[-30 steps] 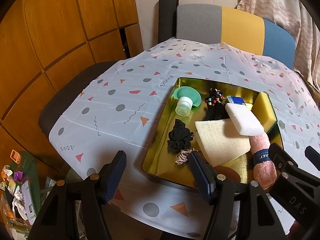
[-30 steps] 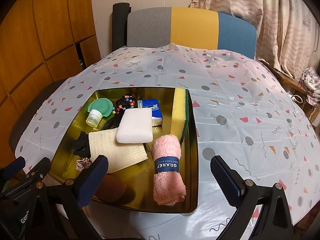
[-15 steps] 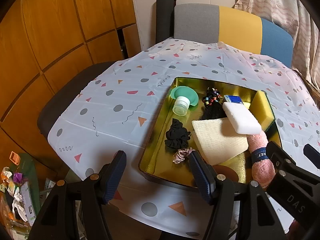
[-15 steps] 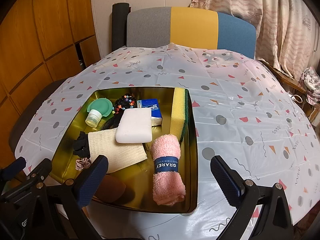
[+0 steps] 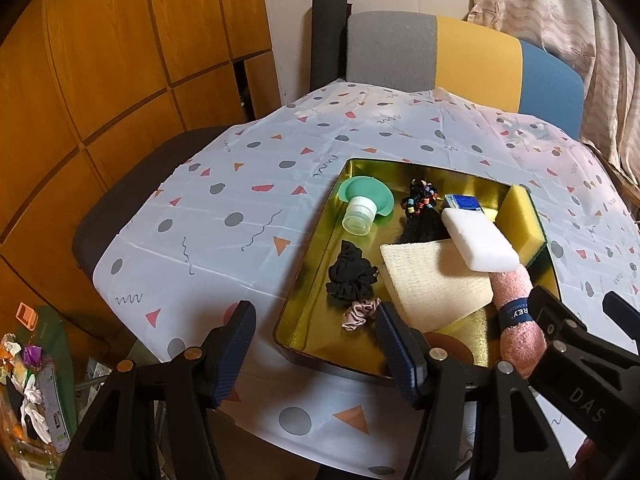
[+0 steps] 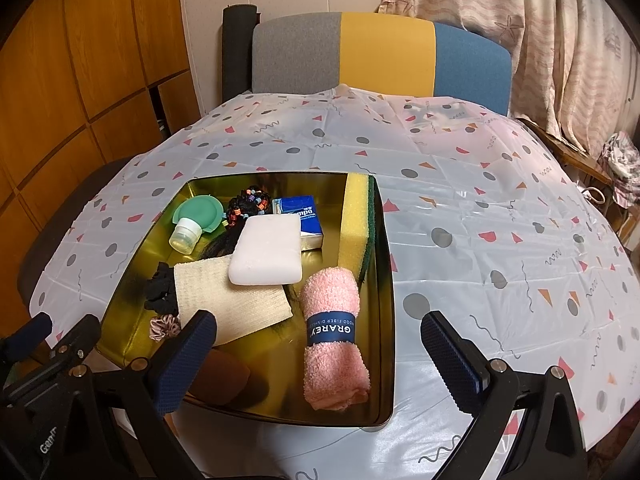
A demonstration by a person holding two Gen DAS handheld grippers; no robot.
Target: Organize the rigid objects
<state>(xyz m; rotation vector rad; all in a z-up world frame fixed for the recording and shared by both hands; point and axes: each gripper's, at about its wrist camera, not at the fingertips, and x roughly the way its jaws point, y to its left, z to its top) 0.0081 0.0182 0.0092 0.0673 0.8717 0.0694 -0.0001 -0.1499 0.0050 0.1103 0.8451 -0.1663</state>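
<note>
A gold metal tray [image 5: 316, 248] [image 6: 132, 280] sits on the patterned tablecloth. In it lie a green squeeze bottle [image 5: 360, 208] [image 6: 192, 224], a blue box [image 6: 298, 212], a white block [image 5: 480, 244] [image 6: 268, 254], a yellow sponge [image 6: 354, 224], a beige cloth [image 5: 432, 284], a rolled pink towel [image 6: 332, 336], beaded hair ties [image 5: 420, 198], a black scrunchie [image 5: 350, 276] and a pink scrunchie [image 5: 360, 312]. My left gripper [image 5: 316, 344] hovers over the tray's near left corner, its jaws closing slightly with nothing between them. My right gripper [image 6: 320, 356] stands open above the towel's near end.
A brown rounded object [image 6: 220, 376] lies at the tray's near edge, partly hidden by a finger. A grey, yellow and blue chair back [image 6: 380, 52] stands behind the table. Wooden panels line the left wall, curtains hang at the right, and a clutter bag [image 5: 28, 380] sits on the floor.
The left gripper's fingers have drawn a little closer together. Both hands and everything in the tray have stayed where they were.
</note>
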